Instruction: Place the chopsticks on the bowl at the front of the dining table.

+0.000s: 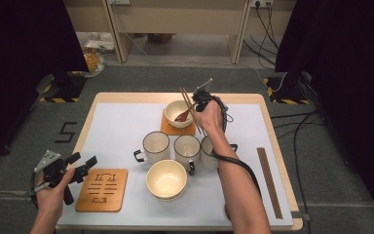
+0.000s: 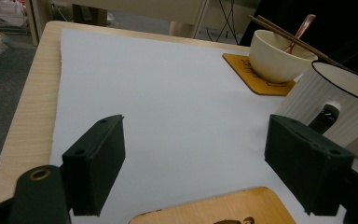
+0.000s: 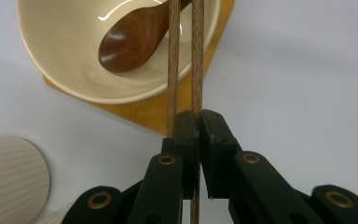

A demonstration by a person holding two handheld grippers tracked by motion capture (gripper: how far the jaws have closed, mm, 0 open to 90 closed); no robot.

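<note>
Nearest us, our right forearm (image 1: 243,195) runs up from the bottom edge of the high view. The right gripper (image 3: 196,123) has its jaws clamped on a pair of chopsticks (image 3: 185,56), which lie across the rim of the far bowl (image 1: 178,113). The left gripper (image 1: 85,165) hovers at the table's near left corner, jaws wide apart, gripping nothing.

Surface: a wooden table (image 1: 272,131) under a white mat (image 1: 117,126). Room: grey carpet, dark curtains at both sides, a pale desk behind, cables on the floor at right.

Count: two bowls, the far one on a coaster (image 1: 177,129) with a brown spoon (image 3: 130,44) inside, the near bowl (image 1: 166,179) bare. Two coasters, the second (image 1: 102,190) just beside the left gripper. Three mugs (image 1: 187,150) in a row between the bowls. A second pair of chopsticks (image 1: 269,181) lies at the right edge of the mat.
</note>
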